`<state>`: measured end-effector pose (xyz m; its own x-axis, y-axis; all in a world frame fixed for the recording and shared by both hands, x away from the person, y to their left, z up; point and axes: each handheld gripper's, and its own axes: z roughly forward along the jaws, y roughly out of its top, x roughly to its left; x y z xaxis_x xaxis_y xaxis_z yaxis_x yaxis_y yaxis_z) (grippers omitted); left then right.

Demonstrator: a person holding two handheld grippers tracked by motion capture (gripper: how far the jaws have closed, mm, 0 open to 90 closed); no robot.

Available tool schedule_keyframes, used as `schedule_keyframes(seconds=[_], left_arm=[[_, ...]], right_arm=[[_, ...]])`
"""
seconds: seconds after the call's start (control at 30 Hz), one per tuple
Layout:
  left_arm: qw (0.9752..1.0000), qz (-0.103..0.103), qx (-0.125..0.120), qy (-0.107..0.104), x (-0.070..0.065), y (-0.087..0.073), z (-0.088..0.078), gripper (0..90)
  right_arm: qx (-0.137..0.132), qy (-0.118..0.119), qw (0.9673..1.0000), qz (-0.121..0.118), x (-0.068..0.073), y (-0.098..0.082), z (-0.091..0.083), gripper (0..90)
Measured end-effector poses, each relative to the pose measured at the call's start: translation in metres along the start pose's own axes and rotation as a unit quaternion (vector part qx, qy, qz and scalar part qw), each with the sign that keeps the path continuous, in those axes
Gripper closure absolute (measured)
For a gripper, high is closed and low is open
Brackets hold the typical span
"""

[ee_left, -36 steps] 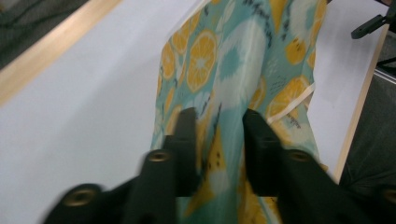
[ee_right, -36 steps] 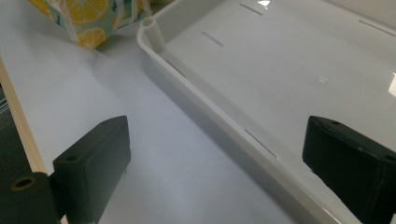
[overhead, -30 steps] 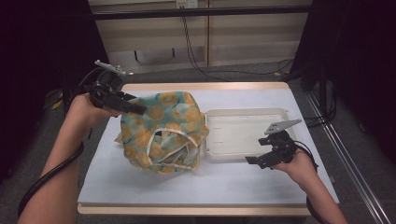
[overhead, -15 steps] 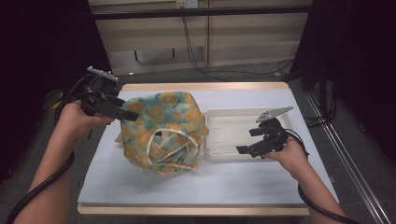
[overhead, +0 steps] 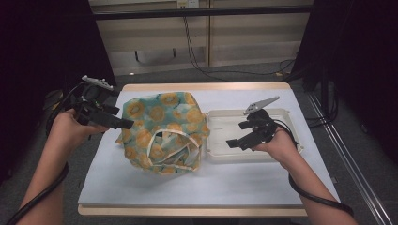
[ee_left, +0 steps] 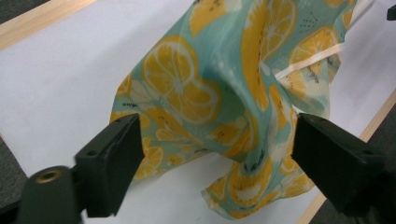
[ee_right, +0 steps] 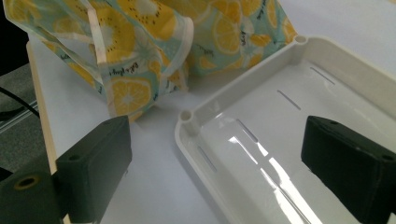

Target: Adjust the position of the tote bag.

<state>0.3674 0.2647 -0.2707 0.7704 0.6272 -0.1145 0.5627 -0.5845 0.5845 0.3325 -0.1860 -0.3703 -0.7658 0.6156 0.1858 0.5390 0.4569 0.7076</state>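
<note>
Right gripper [overhead: 237, 140] nearer crumpled fabric bag [overhead: 162, 131]

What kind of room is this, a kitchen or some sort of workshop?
Most likely a lab or recording booth, not a kitchen: dark curtains flank a plain white-topped table, cables trail across the floor, and a person works with hand-held grippers.

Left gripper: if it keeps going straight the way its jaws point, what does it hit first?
Most likely the lemon-print cloth bag. In the left gripper view it lies dead ahead between the open jaws of the left gripper, nothing in front of it. From the high view the tips sit right at its edge; whether they touch is unclear.
</note>
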Motion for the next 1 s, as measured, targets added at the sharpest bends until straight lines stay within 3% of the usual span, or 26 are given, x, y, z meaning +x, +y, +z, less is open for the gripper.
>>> schedule_keyframes(seconds=[0.17,0.3,0.33,0.47,0.5,0.67,0.73,0.9,1.0], left_arm=[[1.0000,0.002,0.009,0.002,-0.001,-0.006,-0.002,21.4],[0.9999,0.005,0.006,-0.008,-0.002,-0.008,-0.001,31.3],[0.9999,0.009,0.005,-0.002,-0.002,-0.008,-0.001,33.0],[0.9999,0.012,0.010,-0.005,-0.002,-0.007,-0.001,35.7],[1.0000,0.005,0.004,-0.006,-0.003,-0.007,0.000,36.4],[0.9999,0.007,0.009,-0.007,-0.004,-0.005,0.002,40.4],[0.9999,0.007,0.009,-0.006,-0.005,-0.005,0.002,46.6],[0.9995,0.025,0.016,-0.013,-0.006,-0.007,0.003,63.5],[0.9993,0.024,0.018,-0.021,-0.007,-0.008,0.004,72.4]], right_arm=[[0.004,0.007,0.9999,-0.006,0.002,0.013,0.006,12.1],[0.004,0.009,0.9998,-0.016,0.004,0.023,0.010,12.6],[0.005,0.009,0.9998,-0.019,0.005,0.025,0.011,13.1],[0.004,0.016,0.9996,-0.022,0.009,0.034,0.015,15.3],[0.006,0.017,0.9996,-0.020,0.010,0.036,0.015,15.8],[-0.009,0.035,0.9990,-0.025,0.014,0.047,0.018,20.2],[-0.012,0.049,0.9982,-0.031,0.015,0.049,0.020,23.8],[-0.013,0.059,0.9974,-0.038,0.019,0.056,0.024,33.1],[-0.011,0.064,0.9965,-0.052,0.023,0.061,0.026,40.2]])
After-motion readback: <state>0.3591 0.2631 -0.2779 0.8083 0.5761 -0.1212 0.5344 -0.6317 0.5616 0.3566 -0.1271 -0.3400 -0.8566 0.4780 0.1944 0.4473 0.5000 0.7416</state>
